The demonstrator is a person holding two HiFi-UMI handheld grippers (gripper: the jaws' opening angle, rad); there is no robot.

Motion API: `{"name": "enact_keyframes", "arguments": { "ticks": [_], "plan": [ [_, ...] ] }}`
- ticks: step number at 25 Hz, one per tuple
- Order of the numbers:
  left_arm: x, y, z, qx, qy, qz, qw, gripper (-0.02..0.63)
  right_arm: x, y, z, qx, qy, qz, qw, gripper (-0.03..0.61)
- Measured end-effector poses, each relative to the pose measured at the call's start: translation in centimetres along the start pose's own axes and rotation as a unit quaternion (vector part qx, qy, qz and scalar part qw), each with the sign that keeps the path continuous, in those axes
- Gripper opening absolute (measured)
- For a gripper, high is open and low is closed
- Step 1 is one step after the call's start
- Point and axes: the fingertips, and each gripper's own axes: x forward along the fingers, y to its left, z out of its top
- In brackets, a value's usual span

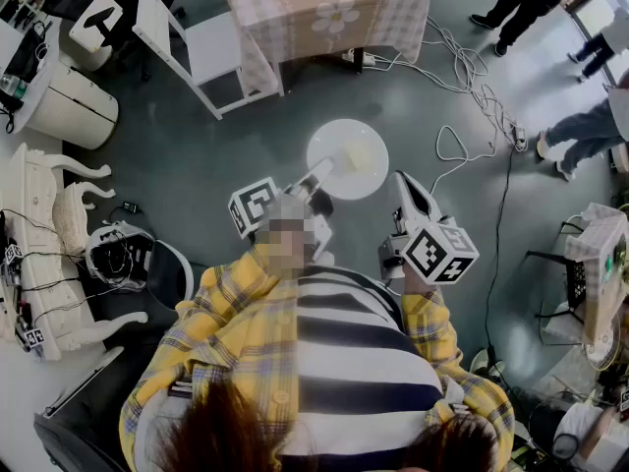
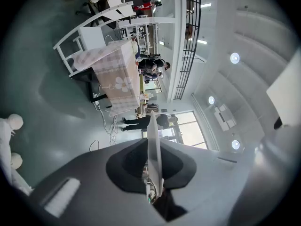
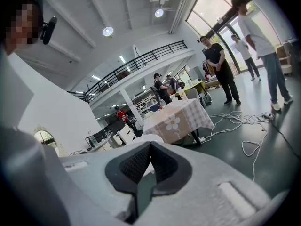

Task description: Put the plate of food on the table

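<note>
striped shirt (image 1: 364, 362) sits closest under the head camera, and just past it both claws reach toward the tabletop (image 1: 295, 3). the left claw (image 1: 316, 175) is pinched tight on the rim of the plate (image 1: 339, 146), on the side away from the tabletop; in its own view that rim runs edge-on between the pads. the plate hangs over the floor, well short of the tabletop, with open floor between them, and a pale yellow bit of food (image 1: 362, 153) lies on it. the right claw (image 1: 408, 190) is closed on nothing, a little further from the tabletop than the plate and apart from it.

i read this as the carry step: plate picked up, not yet delivered. next i need to close the gap to the tabletop's near edge. a one-sided rim grip could let the plate droop, so i'd keep it flat, maybe steady it with the free claw. cables (image 1: 472, 77) trail off the tabletop's right corner and a chair (image 1: 201, 52) stands at its left, so straight in looks best. i'd release only once the plate rests on the cloth.
</note>
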Motion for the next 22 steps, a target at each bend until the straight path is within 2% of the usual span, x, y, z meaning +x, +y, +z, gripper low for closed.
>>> {"name": "enact_keyframes", "arguments": {
  "ticks": [4, 15, 22],
  "plan": [
    [-0.1, 0.9, 0.0, 0.005, 0.002, 0.019, 0.9998, 0.018, 0.1, 0.0, -0.2, 0.001, 0.002, 0.0, 1.0, -0.003],
    [0.2, 0.8, -0.7, 0.004, 0.001, 0.014, 0.9999, 0.018, -0.5, 0.1, 0.0, 0.014, -0.007, 0.017, 1.0, -0.003],
    [0.6, 1.4, -2.1, -0.003, -0.003, 0.018, 0.9998, 0.02, -1.1, -1.2, -0.7, 0.022, 0.008, 0.014, 1.0, -0.003]
  ]
}}
